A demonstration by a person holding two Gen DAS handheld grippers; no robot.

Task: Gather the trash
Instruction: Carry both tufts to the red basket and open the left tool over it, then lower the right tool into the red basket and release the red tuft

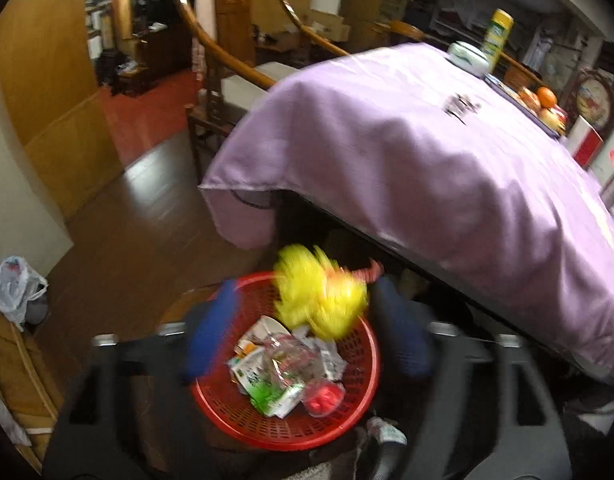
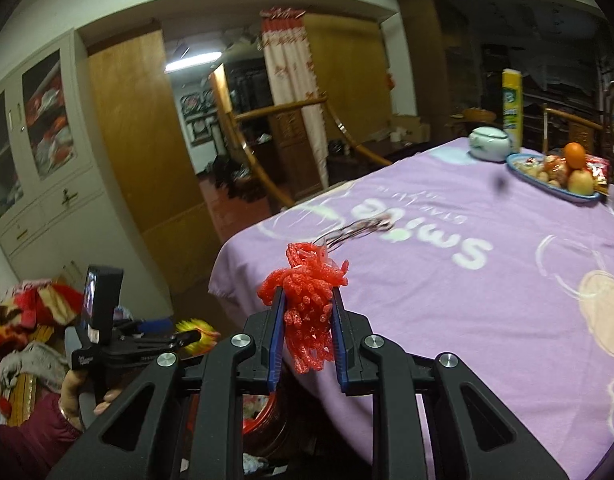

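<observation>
A red mesh basket (image 1: 347,420) holds several crumpled wrappers (image 1: 283,372). Over its far rim a yellow foam fruit net (image 1: 323,296) shows as a blur between the spread blue fingers (image 1: 211,328) of my left gripper (image 1: 307,332), which is open and does not press on it. My right gripper (image 2: 307,300) is shut on a red foam fruit net (image 2: 307,312), held above the corner of the purple-clothed table (image 2: 467,300). From the right wrist view, the left gripper (image 2: 167,340) is low at the left and the basket (image 2: 263,416) is partly hidden beneath.
On the tablecloth lie a dark wiry scrap (image 2: 363,228) and a small dark bit (image 2: 499,184). Farther back are a fruit plate (image 2: 555,184), a white lidded jar (image 2: 489,144) and a yellow can (image 2: 511,108). A wooden chair (image 1: 227,52) stands beyond the table. A plastic bag (image 1: 15,284) is at the left.
</observation>
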